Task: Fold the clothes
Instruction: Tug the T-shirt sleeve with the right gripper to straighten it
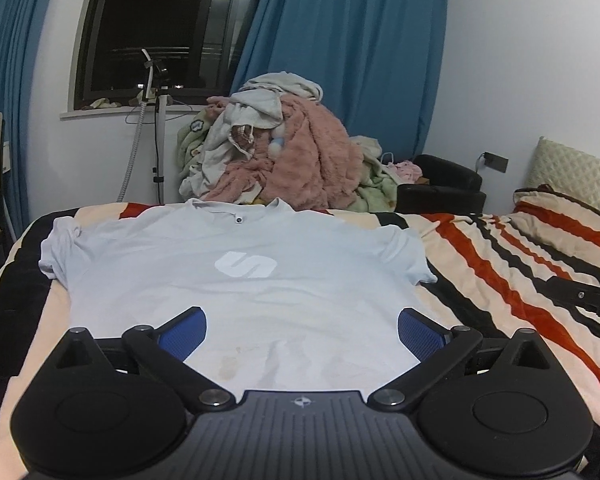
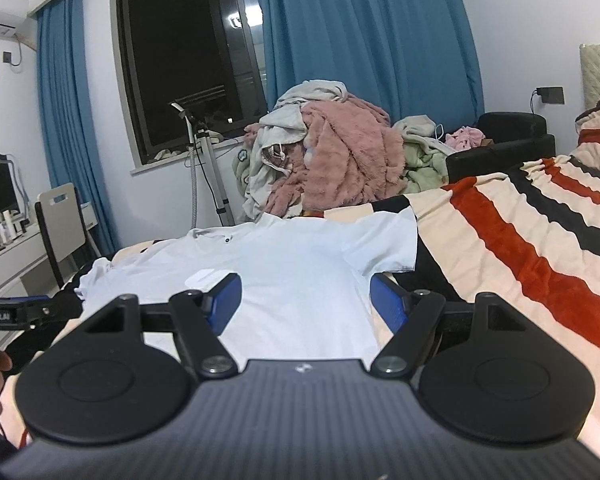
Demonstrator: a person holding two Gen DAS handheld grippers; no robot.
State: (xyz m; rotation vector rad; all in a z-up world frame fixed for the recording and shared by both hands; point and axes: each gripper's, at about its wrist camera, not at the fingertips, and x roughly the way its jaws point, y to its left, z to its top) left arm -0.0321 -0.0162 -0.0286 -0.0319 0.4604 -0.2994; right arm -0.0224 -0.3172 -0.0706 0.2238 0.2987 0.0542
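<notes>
With the pale blue T-shirt (image 1: 236,288) spread flat on the striped bedspread (image 1: 500,264), collar pointing away, I hold my left gripper (image 1: 302,330) and right gripper (image 2: 306,300) unclenched and empty over its near hem.

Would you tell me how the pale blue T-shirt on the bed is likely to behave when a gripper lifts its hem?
The T-shirt looks thin and wrinkled, so probably floppy and light. It would likely drape and drag across the striped blanket rather than lift flat.
</notes>
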